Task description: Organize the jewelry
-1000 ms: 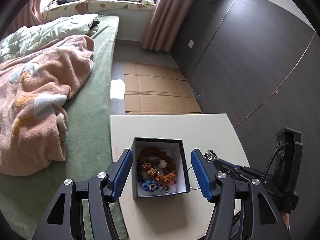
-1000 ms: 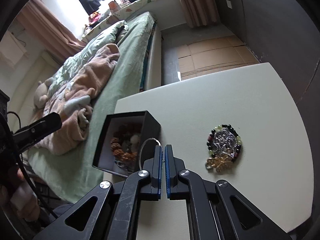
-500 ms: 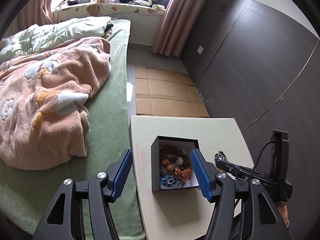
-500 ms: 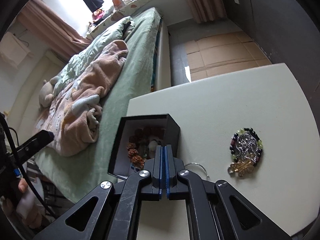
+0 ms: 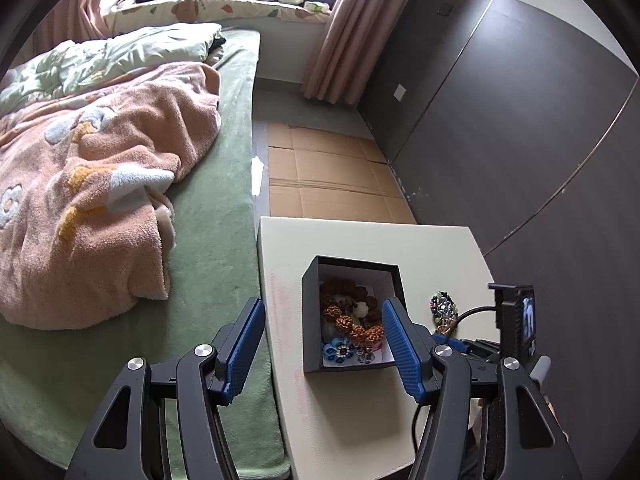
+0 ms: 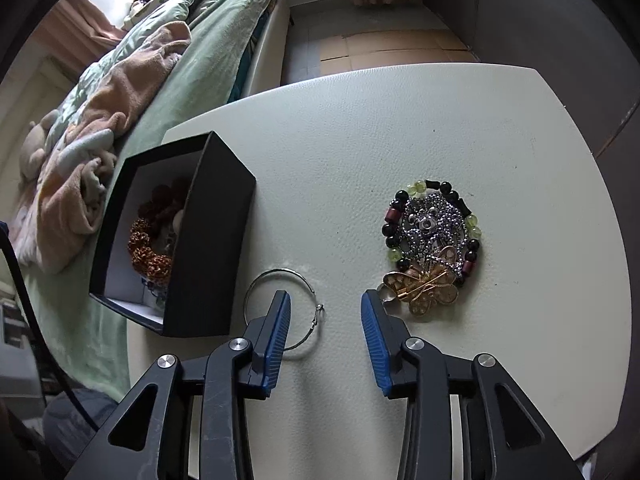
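Here, at the far left of the left wrist view, a green bed (image 5: 216, 264) carries a rumpled pink blanket (image 5: 92, 200), and the cream table (image 5: 360, 420) stands just beside the mattress edge. The left gripper (image 5: 323, 350) hangs above the table's near part with its 2 blue-padded jaws standing roughly half apart and nothing between the pads; its left pad sits over the bed's edge, its right pad in front of the box's right wall. Between them, farther off, the black box (image 5: 310, 320) rests open on the table, its white inside holding brown beaded bracelets (image 5: 352, 320) and a blue flower piece (image 5: 336, 350). To the right of the box a small heap of jewelry (image 5: 442, 306) lies on the table, and beyond it part of the other tool shows. In the right wrist view the same box (image 6: 212, 248) stands at the left, and just beside its near corner a thin silver hoop (image 6: 300, 280) lies flat on the table (image 6: 360, 140). The right gripper (image 6: 325, 334) is opening, its left pad over the hoop's ring, its pads gripping nothing. Right of it, a ring of black and green beads (image 6: 460, 204) encircles a silver ball chain (image 6: 434, 224), with a gold butterfly brooch (image 6: 424, 286) touching their near edge.
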